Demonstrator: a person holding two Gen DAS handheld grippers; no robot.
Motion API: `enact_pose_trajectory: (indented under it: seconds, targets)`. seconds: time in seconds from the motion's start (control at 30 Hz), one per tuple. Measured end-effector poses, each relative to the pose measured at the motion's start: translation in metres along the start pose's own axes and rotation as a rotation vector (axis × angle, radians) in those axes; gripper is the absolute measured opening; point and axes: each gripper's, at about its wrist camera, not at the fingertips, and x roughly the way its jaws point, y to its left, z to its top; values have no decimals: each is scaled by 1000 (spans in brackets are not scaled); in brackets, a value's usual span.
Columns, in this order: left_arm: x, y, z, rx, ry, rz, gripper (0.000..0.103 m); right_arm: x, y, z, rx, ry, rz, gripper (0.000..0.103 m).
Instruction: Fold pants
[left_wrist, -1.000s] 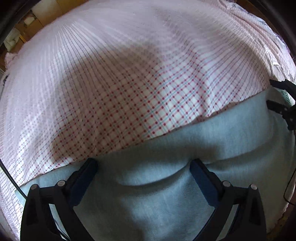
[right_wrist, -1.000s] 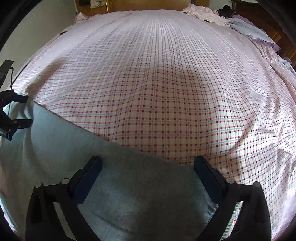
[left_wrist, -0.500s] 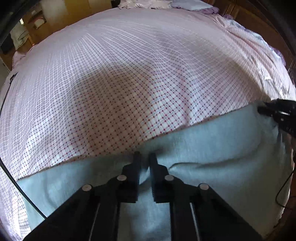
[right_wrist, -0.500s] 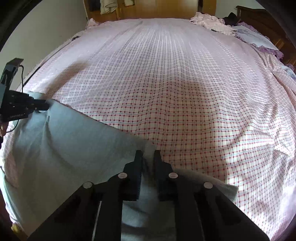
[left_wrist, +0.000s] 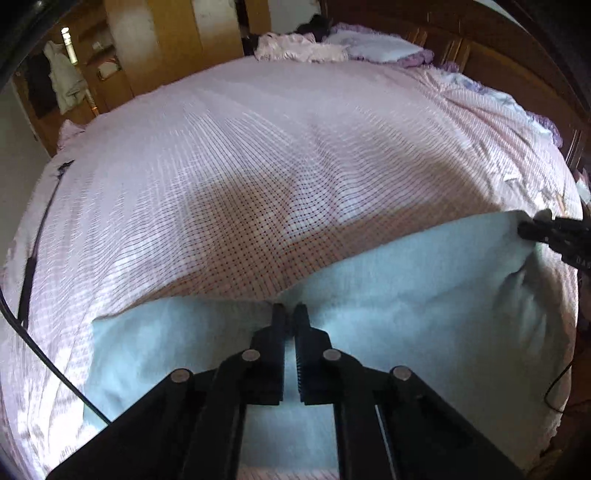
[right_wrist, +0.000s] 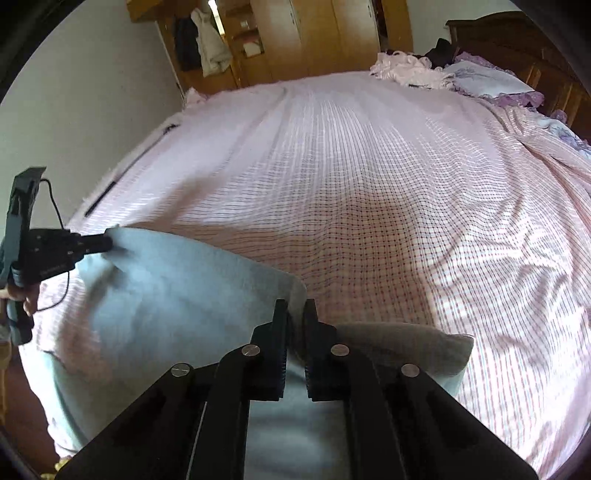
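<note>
Light blue pants (left_wrist: 406, 295) lie at the near edge of a bed with a pink checked sheet (left_wrist: 277, 147). My left gripper (left_wrist: 289, 314) is shut on the far edge of the pants and lifts it. My right gripper (right_wrist: 295, 308) is shut on the same edge further along the pants (right_wrist: 166, 295). The edge hangs stretched between the two grippers. The right gripper shows at the right of the left wrist view (left_wrist: 532, 230). The left gripper shows at the left of the right wrist view (right_wrist: 99, 243).
Pillows (right_wrist: 487, 83) and loose clothes (right_wrist: 406, 70) lie at the far end of the bed. A dark wooden headboard (left_wrist: 517, 74) runs along the right. Wooden wardrobes (right_wrist: 314, 37) stand beyond the bed. A black cable (left_wrist: 33, 254) lies across the sheet's left side.
Both grippers went from open to shut on the pants' edge, then rose with it. The views now take in more of the room.
</note>
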Motion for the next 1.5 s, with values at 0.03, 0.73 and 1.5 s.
enact_pose_trajectory:
  seconds: [0.03,0.73,1.5]
  targets:
    - [-9,-2,-5,-10,-9,3,5,-6,4,-4,2,-11,2,0]
    - [-61,-51,-155,-199,104,-65,5,-45,34,-135,111,37,-24,3]
    - [-27,-74,-189,-379,180,-126,83,-49,-10,-198,392,89,23,39]
